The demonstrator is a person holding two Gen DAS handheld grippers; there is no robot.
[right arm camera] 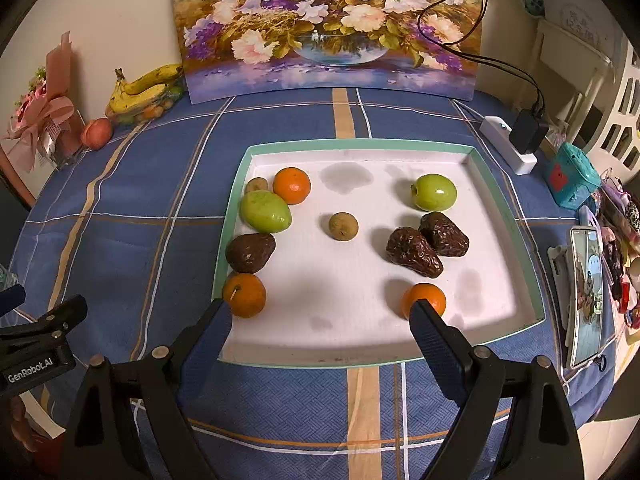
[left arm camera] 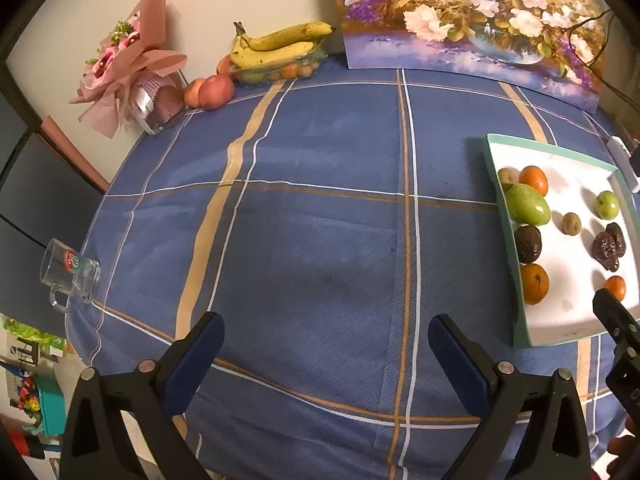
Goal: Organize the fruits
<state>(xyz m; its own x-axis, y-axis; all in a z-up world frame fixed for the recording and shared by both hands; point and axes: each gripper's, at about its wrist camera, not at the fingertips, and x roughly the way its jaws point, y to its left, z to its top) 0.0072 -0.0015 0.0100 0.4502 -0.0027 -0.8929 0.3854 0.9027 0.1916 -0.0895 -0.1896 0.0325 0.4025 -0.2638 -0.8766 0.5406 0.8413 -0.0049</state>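
The right claw [right arm camera: 320,316] is hovering over the near edge of the white tray [right arm camera: 472,155], jaws standing wide apart with nothing between them. One fingertip is overlapping the near-left orange [right arm camera: 245,294] in view, the other the near-right orange [right arm camera: 424,298]. Fruits are lying mostly along the tray's left rim and right half, leaving its near middle open around a small brown fruit [right arm camera: 343,226]. The left claw [left arm camera: 326,332] is hanging open and empty over bare blue checked cloth on the desk [left arm camera: 320,220], well left of the tray [left arm camera: 520,142]. Bananas [left arm camera: 280,42] and a painting [left arm camera: 460,12] are lining the far edge; a glass mug [left arm camera: 70,270] is sitting at the left edge.
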